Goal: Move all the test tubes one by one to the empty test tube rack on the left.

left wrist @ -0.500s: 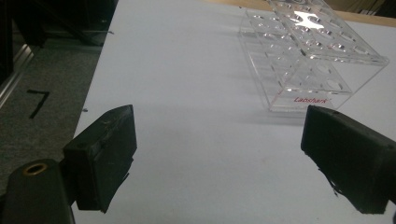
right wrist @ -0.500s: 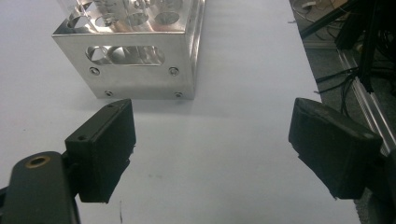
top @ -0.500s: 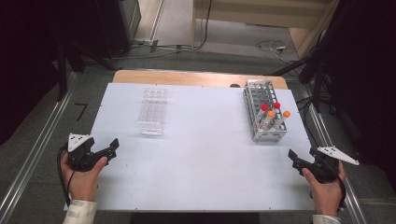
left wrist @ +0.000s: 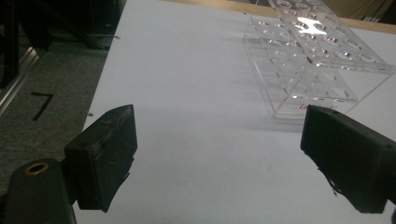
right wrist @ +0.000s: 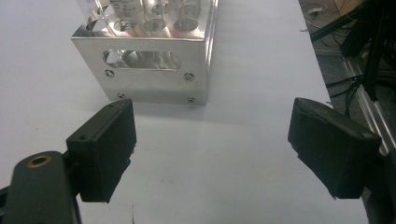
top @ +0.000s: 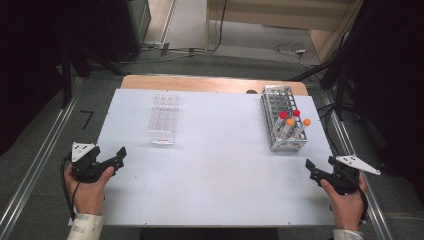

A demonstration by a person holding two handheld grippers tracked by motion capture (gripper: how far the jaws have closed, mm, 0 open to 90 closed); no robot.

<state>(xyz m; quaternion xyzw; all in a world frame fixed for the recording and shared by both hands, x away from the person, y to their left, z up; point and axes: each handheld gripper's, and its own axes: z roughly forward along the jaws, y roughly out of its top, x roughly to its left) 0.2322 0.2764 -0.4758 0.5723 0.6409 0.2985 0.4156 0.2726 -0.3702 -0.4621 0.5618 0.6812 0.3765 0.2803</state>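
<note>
while metal rack (top: 283,118) holds red-, orange-capped tubes (top: 290,123), upright.

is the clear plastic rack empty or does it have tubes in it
Empty. The clear rack shows only bare holes in the high view and the left gripper view; the capped tubes stand in the metal rack.

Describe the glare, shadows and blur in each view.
High view: even light, dark surroundings, the white table bright, mildly soft. Left gripper view: a glare patch on the clear plastic tube rack, with a faint shadow beside it. Right gripper view: soft reflections on the shiny metal tube rack, and its black fingers are blurred.
</note>
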